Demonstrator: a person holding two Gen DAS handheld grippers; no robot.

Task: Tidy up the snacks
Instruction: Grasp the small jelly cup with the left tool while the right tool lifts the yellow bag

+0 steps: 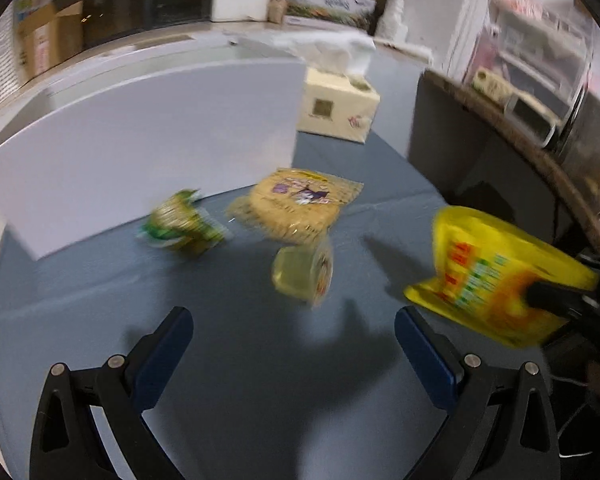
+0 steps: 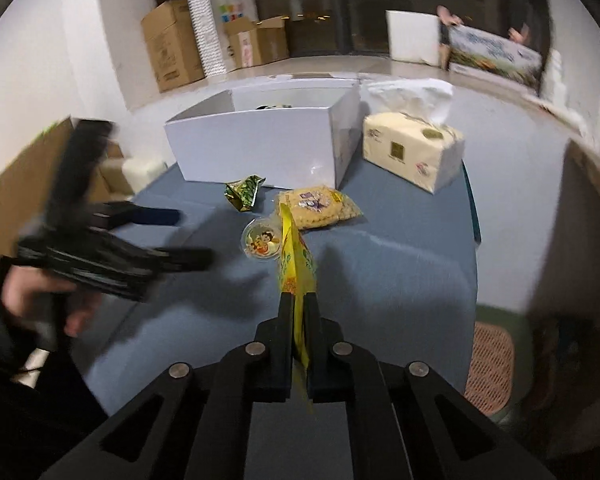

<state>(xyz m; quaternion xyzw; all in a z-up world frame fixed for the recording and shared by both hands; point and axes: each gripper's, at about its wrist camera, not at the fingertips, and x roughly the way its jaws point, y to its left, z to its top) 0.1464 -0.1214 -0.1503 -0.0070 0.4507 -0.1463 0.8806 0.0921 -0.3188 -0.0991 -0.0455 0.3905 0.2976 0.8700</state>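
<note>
My right gripper (image 2: 299, 300) is shut on a yellow snack bag (image 2: 294, 264) and holds it edge-on above the blue table; the bag also shows at the right of the left wrist view (image 1: 496, 276). My left gripper (image 1: 294, 322) is open and empty, above the table near a small jelly cup (image 1: 304, 274), which also shows in the right wrist view (image 2: 262, 242). A tan cracker packet (image 1: 300, 204) (image 2: 318, 208) and a green wrapper (image 1: 180, 224) (image 2: 245, 192) lie beyond it, in front of a white open box (image 1: 148, 136) (image 2: 260, 148).
A cream tissue pack (image 1: 340, 108) (image 2: 414, 152) stands right of the white box. A dark chair back (image 1: 460, 148) rises at the table's right edge. Cardboard boxes (image 2: 176, 48) stand against the far wall. The blue table (image 2: 400, 272) drops off at right.
</note>
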